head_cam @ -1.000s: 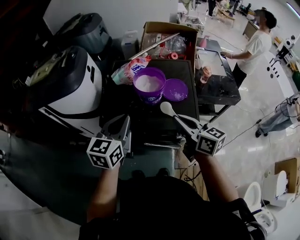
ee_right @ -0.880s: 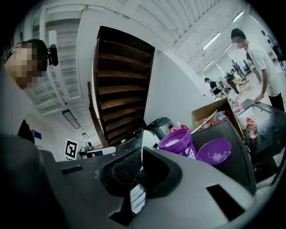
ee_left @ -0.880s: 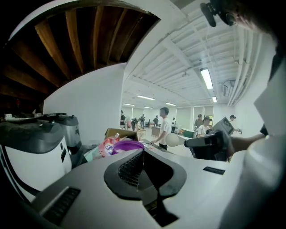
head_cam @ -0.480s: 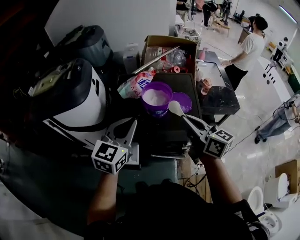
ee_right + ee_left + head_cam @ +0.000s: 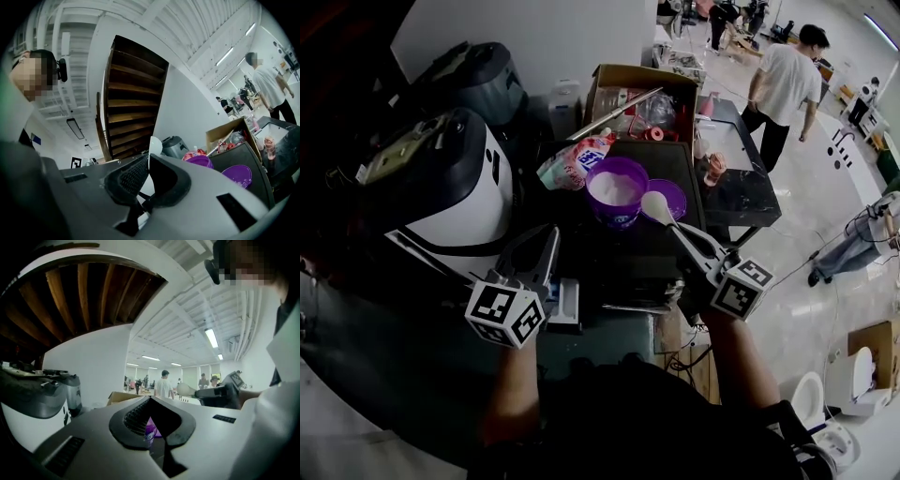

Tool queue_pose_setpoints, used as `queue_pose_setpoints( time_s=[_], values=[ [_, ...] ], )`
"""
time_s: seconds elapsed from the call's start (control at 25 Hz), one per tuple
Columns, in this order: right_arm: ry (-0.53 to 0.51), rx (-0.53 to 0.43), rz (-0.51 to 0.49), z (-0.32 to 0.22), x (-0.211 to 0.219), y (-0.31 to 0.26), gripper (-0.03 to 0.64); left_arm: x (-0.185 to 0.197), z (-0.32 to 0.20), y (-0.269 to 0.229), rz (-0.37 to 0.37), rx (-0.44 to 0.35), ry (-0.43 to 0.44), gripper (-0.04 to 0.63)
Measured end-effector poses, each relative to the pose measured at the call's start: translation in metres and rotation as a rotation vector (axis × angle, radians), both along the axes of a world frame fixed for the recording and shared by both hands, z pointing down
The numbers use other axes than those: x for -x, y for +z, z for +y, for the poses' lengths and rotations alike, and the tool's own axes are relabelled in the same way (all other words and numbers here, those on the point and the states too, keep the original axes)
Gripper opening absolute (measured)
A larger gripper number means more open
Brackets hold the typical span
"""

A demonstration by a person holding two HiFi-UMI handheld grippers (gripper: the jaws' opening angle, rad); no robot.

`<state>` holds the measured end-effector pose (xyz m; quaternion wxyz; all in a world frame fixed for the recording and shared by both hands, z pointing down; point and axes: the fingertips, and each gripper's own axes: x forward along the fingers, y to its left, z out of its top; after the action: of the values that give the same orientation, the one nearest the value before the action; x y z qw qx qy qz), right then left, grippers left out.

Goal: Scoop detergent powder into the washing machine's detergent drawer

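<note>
A purple tub (image 5: 616, 187) of white powder stands open on the black table (image 5: 609, 258), its purple lid (image 5: 673, 200) beside it on the right. My right gripper (image 5: 682, 236) is shut on the handle of a white spoon (image 5: 656, 206), whose bowl hovers over the lid just right of the tub. In the right gripper view the spoon (image 5: 154, 145) sticks up between the jaws, with the tub (image 5: 199, 161) beyond. My left gripper (image 5: 548, 239) hangs empty, jaws together, in front of the white washing machine (image 5: 441, 183). A pale drawer (image 5: 565, 302) shows beside its cube.
A detergent bag (image 5: 577, 157) leans against the tub's left side. A cardboard box (image 5: 637, 89) of bottles stands behind the table. A second black table (image 5: 741, 183) is to the right, and a person (image 5: 783, 84) walks beyond it.
The right gripper has carried the spoon forward from in front of the tub to over the lid. The left gripper has shifted slightly left. The person in the background has walked on.
</note>
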<state>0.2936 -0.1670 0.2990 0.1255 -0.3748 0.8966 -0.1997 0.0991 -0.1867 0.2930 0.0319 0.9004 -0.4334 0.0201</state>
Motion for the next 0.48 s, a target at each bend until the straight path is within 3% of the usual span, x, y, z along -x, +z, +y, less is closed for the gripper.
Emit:
queue_pose_setpoints(
  time_s=[0.16,0.48],
  values=[
    [-0.013,0.014,0.000,0.007,0.006,0.005,0.020,0.007,0.000,0.009,-0.007,0.045,-0.053,0.008],
    [-0.017,0.004,0.054,0.016,0.012,0.016,0.020,-0.002,0.012,0.029,-0.034,0.079,-0.052,0.008]
  ],
)
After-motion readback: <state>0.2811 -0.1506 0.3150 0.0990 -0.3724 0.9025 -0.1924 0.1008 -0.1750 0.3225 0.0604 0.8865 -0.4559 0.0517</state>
